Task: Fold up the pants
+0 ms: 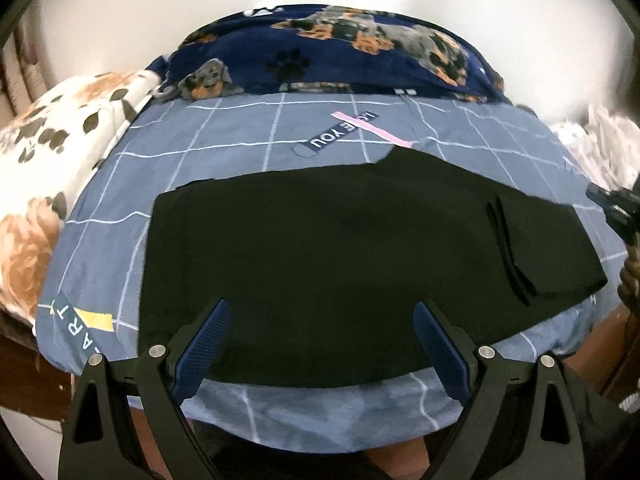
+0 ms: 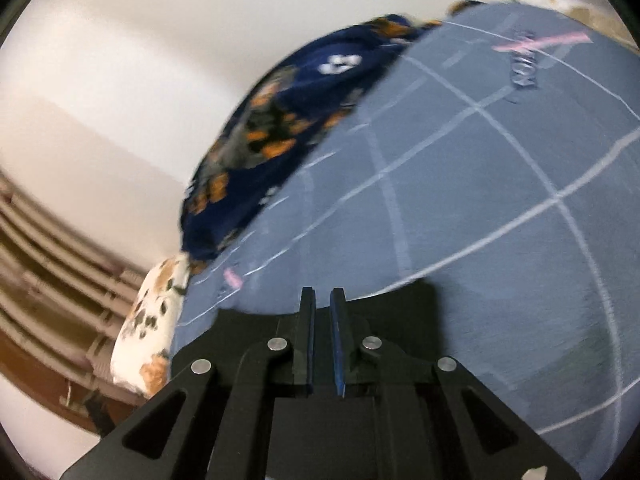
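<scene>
Clearly the black pants [image 1: 320,248] lie flat on the blue grid-patterned bedsheet [image 1: 224,128], already doubled into a broad rectangle, with stacked layer edges showing toward the right side. They look soft and limp, light enough to lift by a corner yet likely to sag and slide apart if only one layer is pinched; I judge the best hold is at a near corner or along the stacked edge, catching all layers together. Over the near hem the left gripper [image 1: 322,340] hangs with its blue-padded fingers spread wide, nothing between them. Seen from its own wrist view, the right gripper [image 2: 322,312] has its fingers drawn nearly together, and whether the dark cloth beneath them is pinched I cannot tell. Beyond the pants sit a navy dog-print blanket [image 1: 340,52] and a floral pillow [image 1: 48,152]
</scene>
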Demonstrator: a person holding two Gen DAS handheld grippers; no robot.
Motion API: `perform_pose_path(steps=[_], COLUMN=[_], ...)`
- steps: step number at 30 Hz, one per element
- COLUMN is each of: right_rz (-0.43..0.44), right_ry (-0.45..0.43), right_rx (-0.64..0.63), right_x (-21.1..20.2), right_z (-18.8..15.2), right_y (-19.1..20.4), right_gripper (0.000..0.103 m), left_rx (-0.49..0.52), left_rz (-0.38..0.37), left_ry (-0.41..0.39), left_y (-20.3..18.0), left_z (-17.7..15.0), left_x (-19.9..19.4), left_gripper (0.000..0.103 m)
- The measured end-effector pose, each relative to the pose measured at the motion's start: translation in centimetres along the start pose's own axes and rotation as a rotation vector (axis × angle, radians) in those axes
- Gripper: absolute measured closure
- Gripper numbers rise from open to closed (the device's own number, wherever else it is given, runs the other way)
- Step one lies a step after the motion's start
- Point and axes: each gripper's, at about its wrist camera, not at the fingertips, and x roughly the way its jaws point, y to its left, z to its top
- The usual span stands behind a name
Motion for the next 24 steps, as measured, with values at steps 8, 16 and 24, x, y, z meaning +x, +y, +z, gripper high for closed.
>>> perform_pose_path(steps=[8,16,24], right_rz=[0.091,0.207,0.204], right_ry=[0.148,0.277,0.354], right_rx=[-0.161,-0.091,-0.092], right_x=[2.9,6.4,8.7], right_z=[-4.1,-9.2,-11.7], right_y=[9.1,12.5,13.0], right_gripper=[0.089,0.084,0.078], left_rx=[-0.095,-0.223,-0.289], left_rz=[0.142,0.075,-0.139], left_ry=[-0.064,-0.047,0.031], left_y=[5.5,13.0,15.8], left_z=[0.6,0.2,-1.1], left_x=[-1.2,-0.7,1.9], left_gripper=[0.010,0.010,0.011])
